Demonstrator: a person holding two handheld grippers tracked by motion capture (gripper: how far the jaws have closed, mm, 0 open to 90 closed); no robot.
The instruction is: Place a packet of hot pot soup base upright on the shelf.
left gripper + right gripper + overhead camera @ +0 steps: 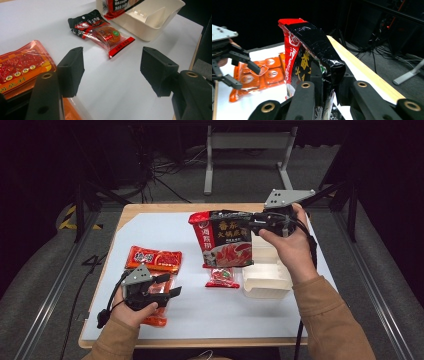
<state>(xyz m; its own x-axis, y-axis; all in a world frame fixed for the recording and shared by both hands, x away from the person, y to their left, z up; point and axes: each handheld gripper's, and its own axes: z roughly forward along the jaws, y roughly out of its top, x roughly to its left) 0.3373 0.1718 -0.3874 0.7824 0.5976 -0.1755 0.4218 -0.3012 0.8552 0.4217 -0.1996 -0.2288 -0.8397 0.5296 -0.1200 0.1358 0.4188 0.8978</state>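
Right tool [257,222] pinching the black-and-red soup-base bag [225,241] above the white bin [267,280].
Bag's lower end dips into the bin; left tool [167,285], jaws spread, hovers over orange packets [154,258] left of the bin.

A white sheet [165,232] covers the wooden table [131,209]. The right gripper [254,222] pinches the top edge of a large black-and-red pouch [223,242], which hangs upright above the sheet, beside a cream tray [267,281] near the table's right side. A small red sachet [222,278] lies just below the pouch. At the left, the left gripper [170,285] hovers with jaws apart over 2 orange-red packets [153,258], one lying farther back, the other partly under the hand.
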